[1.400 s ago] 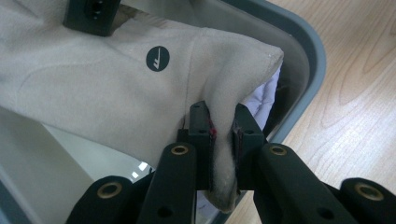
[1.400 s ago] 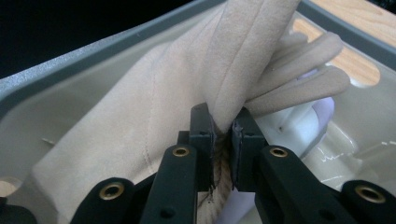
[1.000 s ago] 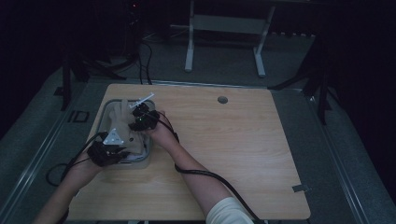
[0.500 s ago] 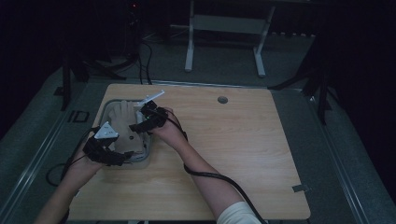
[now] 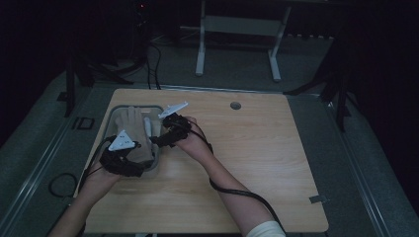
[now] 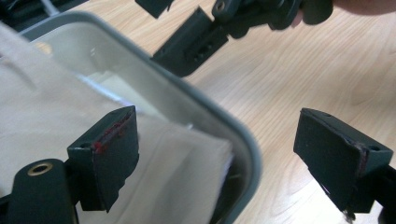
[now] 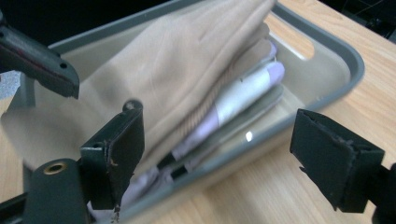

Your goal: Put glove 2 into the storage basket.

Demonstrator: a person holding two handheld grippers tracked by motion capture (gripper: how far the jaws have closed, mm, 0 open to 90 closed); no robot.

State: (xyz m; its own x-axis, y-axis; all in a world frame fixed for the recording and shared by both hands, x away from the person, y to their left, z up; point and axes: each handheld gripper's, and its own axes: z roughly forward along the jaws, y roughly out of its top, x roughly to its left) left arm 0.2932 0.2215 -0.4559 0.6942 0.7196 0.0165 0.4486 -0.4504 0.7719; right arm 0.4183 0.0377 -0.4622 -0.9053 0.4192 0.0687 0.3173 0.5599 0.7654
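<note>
Since a second ago both grippers have been letting go: the left gripper is sitting released with nothing clamped, and the right gripper's jaws have just been opening and are standing wide with nothing pinched, pulled back toward the tray's right rim. The beige glove is lying in the grey tray over pale lilac cloth, its cuff draping past the near rim. The wooden table is lying bare to the right, while the tray is sitting close to the left edge.

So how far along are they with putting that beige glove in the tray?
Done: the beige glove lies in the grey tray, on pale folded items. In hand: nothing; left gripper and right gripper have just opened, empty. Left: its cuff end seems to overhang the rim.
</note>
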